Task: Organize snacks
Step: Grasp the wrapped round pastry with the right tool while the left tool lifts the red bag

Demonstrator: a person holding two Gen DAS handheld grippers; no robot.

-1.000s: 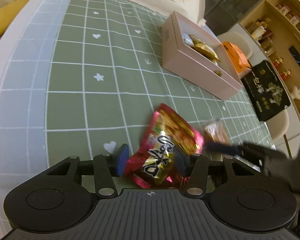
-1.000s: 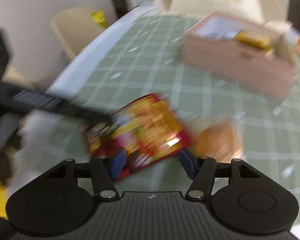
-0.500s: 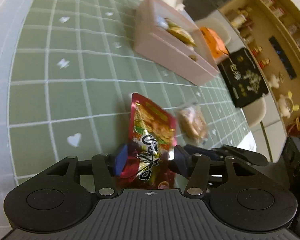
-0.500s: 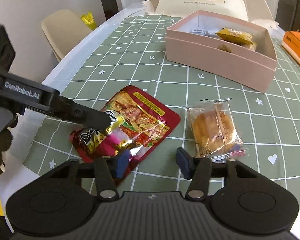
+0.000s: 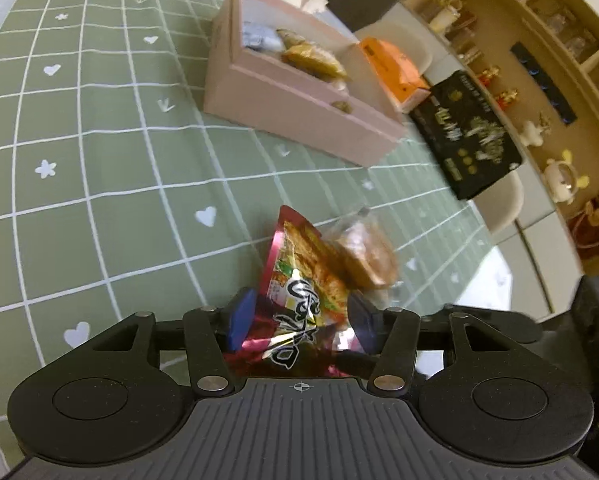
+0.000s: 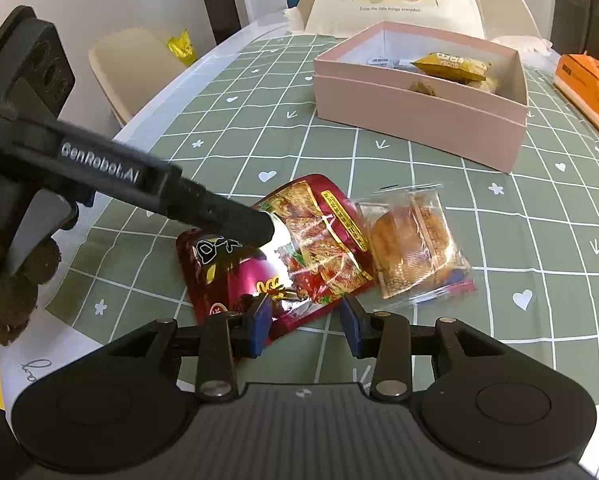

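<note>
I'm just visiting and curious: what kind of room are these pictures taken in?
Most likely a home dining area: a table under a green checked tablecloth, a display shelf of jars and figurines, and a dining chair beside the table.

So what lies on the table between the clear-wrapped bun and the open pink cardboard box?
Nothing: only bare green checked tablecloth separates the clear-wrapped bun from the pink cardboard box, clearest in the right wrist view.

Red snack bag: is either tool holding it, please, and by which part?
The left tool seems to grip the red snack bag across its lettered end; the right tool is closing its jaws around the near edge, not yet pressing.
</note>
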